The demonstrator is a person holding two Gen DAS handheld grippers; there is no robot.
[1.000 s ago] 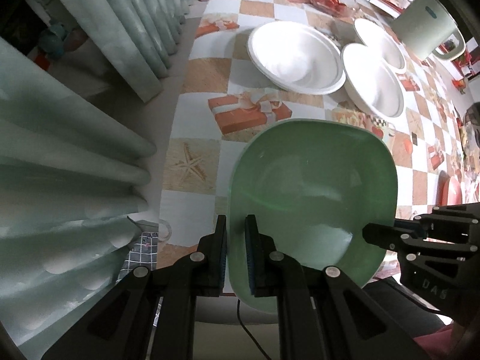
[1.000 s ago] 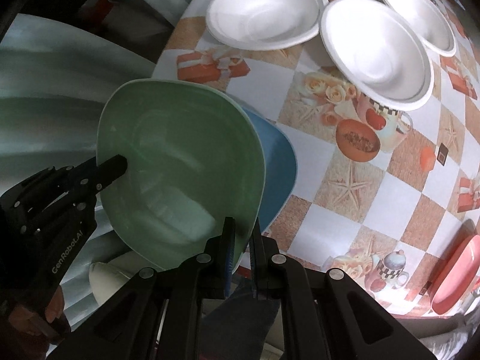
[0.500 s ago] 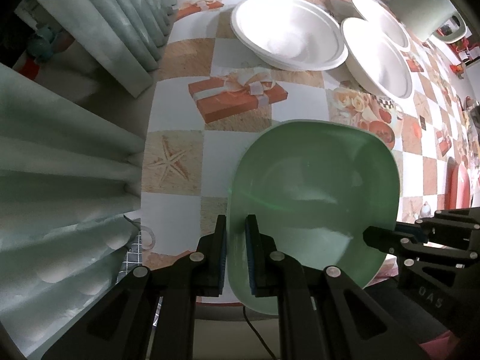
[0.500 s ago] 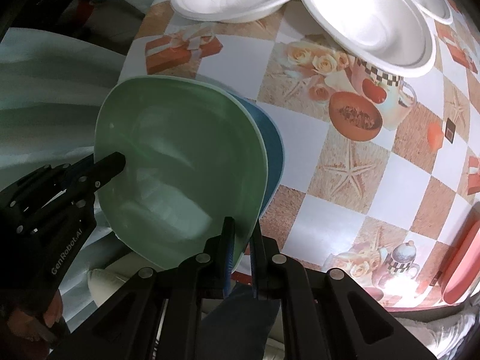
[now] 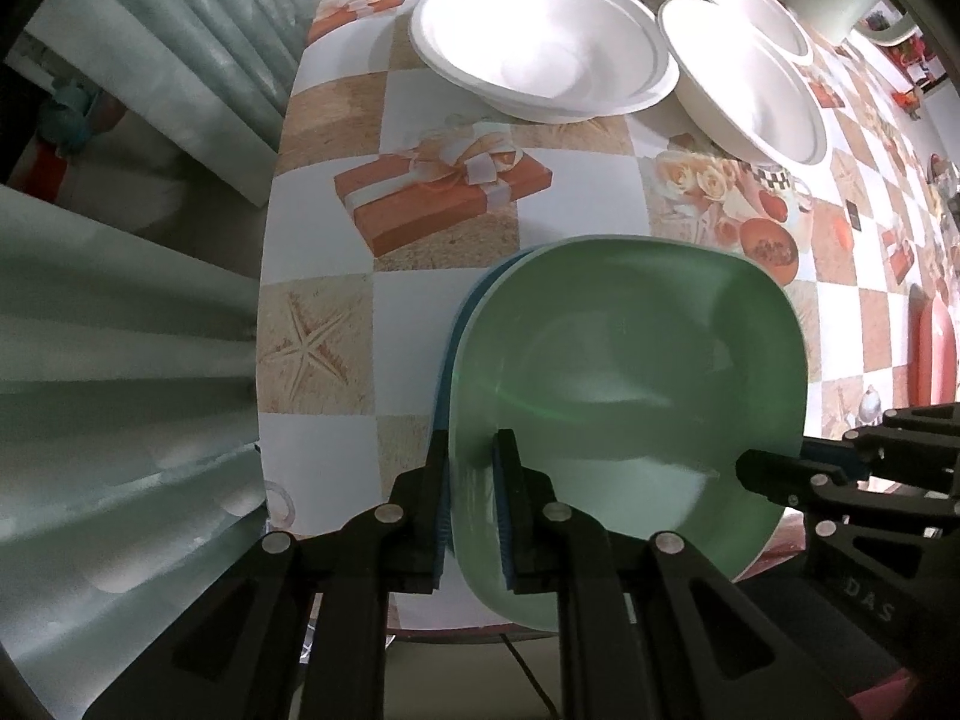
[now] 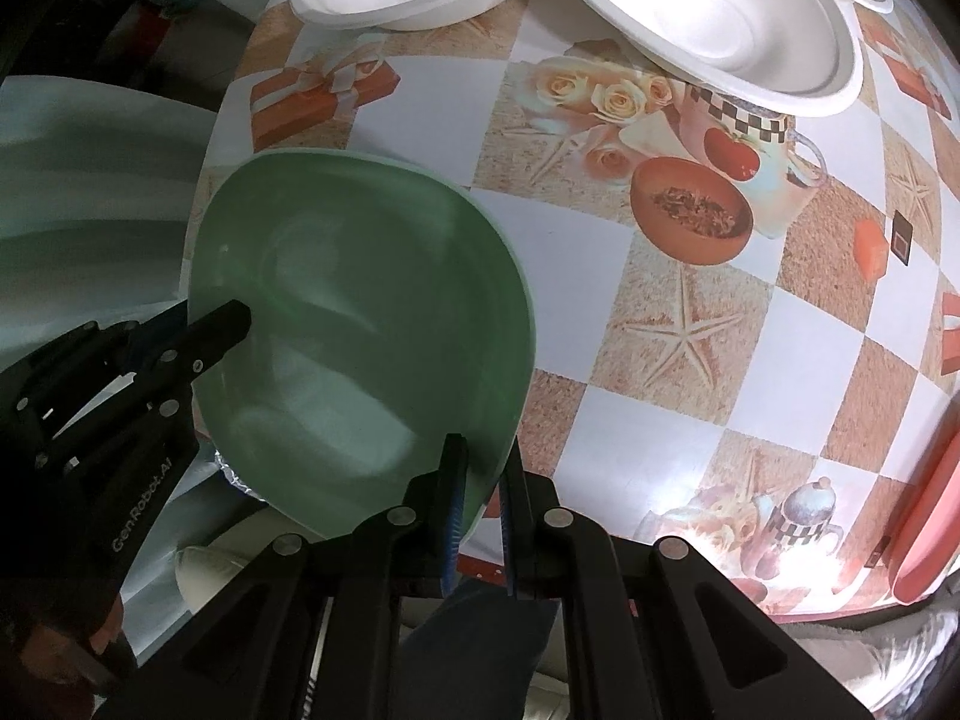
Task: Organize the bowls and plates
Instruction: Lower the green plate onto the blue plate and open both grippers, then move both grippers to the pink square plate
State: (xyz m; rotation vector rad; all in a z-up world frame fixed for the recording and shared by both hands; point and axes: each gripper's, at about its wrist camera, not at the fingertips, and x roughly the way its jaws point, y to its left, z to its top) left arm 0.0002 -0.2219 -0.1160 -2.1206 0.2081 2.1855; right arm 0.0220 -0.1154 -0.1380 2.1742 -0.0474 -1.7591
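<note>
nearest to us, our left gripper (image 5: pixel 471 504) is clenched on the near-left rim of the pale green, rounded-square plastic plate (image 5: pixel 630 396), one finger under the rim and one over it, though its jaws are just starting to ease apart with the rim between them. our right gripper (image 6: pixel 480 498) is clamped on the opposite edge of the same plate. so the plate lies straight ahead of both grippers, spanning the gap between them, near the front edge of the checkered tabletop (image 5: pixel 420 312).

the relation that counts: the green plate sits directly over a blue plate (image 5: pixel 459 330) of like shape, nearly nested, with only a thin blue crescent showing at its left side. whether the two already touch we cannot tell.

beyond lie three white foam bowls (image 5: pixel 540 54), overlapping, well apart from the stack. a red plate (image 6: pixel 927 516) is cut off at the right edge. the blue plate is hidden entirely in the right wrist view.
</note>
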